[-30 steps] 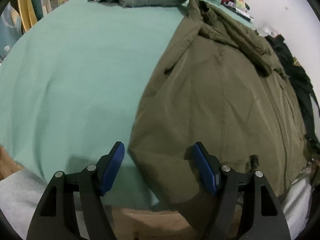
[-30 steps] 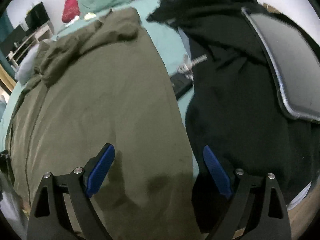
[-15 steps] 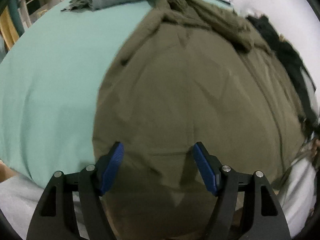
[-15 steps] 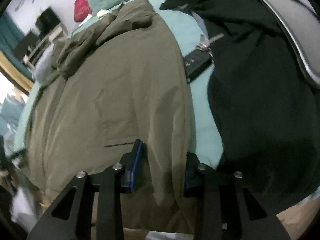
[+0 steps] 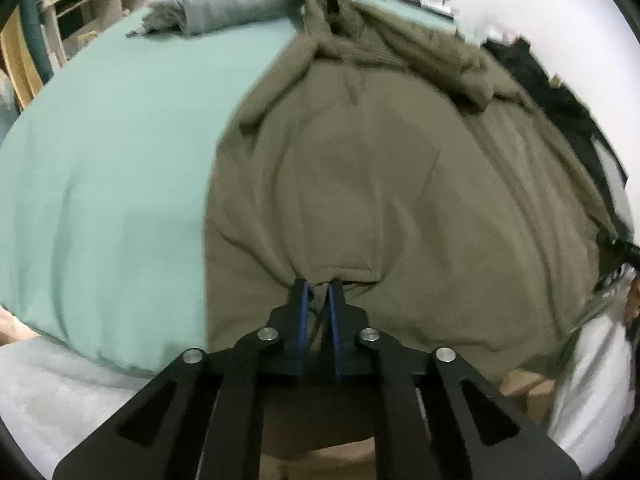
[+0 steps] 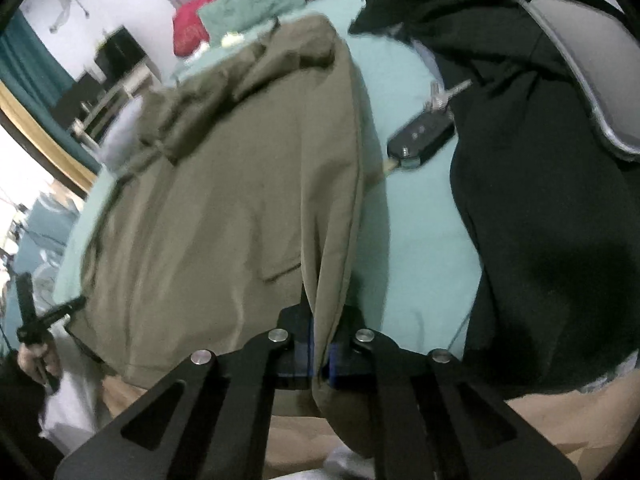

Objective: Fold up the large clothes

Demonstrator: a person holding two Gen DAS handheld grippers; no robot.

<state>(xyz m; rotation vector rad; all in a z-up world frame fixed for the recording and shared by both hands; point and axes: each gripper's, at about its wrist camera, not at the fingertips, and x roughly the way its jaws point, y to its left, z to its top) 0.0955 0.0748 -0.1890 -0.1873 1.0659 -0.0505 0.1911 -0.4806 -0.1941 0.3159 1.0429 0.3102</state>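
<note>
Black left gripper (image 5: 318,292), blue pads, silver screws, seemingly bare-metal.

Bed sheet (image 5: 104,152): pale green, covering the bed. Grey folded blanket (image 5: 224,4) lies at its far end, with a green pillow (image 6: 248,4) and a red pillow (image 6: 188,28) beyond. Black garment (image 6: 540,184) is spread on the sheet; a car key fob (image 6: 420,140) with attached keys rests just beside it. Wooden shelving (image 5: 72,12), possibly a bookcase, stands past the bed.
</note>
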